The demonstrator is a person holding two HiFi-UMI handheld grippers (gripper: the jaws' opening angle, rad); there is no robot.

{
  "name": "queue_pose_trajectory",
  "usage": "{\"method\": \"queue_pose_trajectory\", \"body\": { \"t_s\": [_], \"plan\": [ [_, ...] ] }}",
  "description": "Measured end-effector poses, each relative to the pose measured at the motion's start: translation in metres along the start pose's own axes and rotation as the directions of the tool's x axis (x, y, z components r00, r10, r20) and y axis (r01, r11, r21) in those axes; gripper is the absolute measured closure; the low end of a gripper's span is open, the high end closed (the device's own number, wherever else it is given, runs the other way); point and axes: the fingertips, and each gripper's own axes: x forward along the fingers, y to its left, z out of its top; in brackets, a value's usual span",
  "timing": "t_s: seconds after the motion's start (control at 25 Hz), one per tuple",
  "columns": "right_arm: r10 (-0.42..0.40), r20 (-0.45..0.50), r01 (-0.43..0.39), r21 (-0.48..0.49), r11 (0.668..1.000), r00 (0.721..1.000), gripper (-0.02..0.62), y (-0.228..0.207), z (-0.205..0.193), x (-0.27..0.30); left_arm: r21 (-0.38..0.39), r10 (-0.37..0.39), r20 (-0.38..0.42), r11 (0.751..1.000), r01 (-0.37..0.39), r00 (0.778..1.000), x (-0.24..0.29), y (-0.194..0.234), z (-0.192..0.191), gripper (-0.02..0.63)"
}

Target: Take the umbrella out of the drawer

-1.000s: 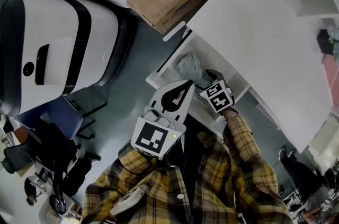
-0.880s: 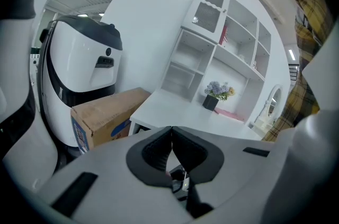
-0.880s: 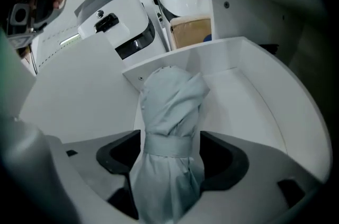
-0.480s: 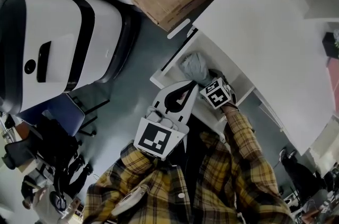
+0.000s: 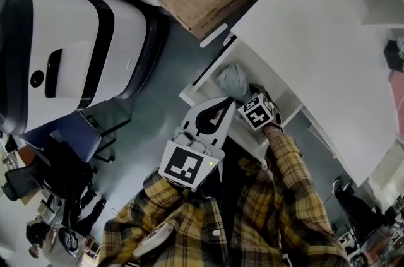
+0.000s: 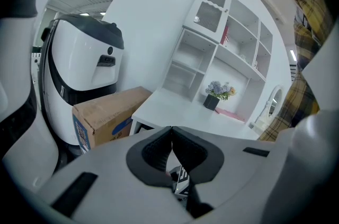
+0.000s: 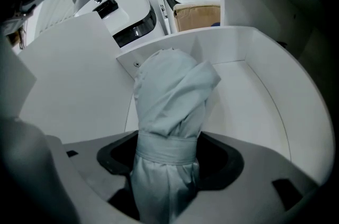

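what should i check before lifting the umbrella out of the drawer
1. Right gripper clamped on the folded umbrella at its strap: ok.
2. Umbrella strapped shut, canopy gathered: ok.
3. Drawer open: ok.
4. Left gripper jaws together, holding nothing: ok.
5. Umbrella's lower end free to come out: cannot tell, hidden behind the right gripper's jaws.

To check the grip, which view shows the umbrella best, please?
The right gripper view: the umbrella fills it, clamped at its strap by the right gripper. The head view shows only its end in the drawer; the left gripper view, nothing.
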Motion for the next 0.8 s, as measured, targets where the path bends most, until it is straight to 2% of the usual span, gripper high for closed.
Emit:
{"method": "queue_pose_trajectory", "body": {
  "t_s": [0.4, 0.56, 0.8],
  "plan": [
    [0.044, -0.026, -0.043, 0.042, 0.998, 0.999, 0.29, 0.001, 0.002, -0.005, 0.012, 0.002, 0.02, 1.0, -0.002, 1.0, -0.003, -0.001, 0.012, 0.583],
    [0.06, -0.03, -0.06, -0.004, 0.998, 0.998, 0.29, 0.011, 0.005, -0.013, 0.023, 0.005, 0.036, 1.0, -0.006, 0.999, -0.005, -0.004, 0.021, 0.583],
    [0.033, -0.009, -0.033, -0.038, 0.999, 0.999, 0.29, 0.007, 0.017, -0.035, 0.043, -0.009, 0.065, 0.999, 0.006, 0.998, -0.005, -0.009, 0.037, 0.583]
  ]
}}
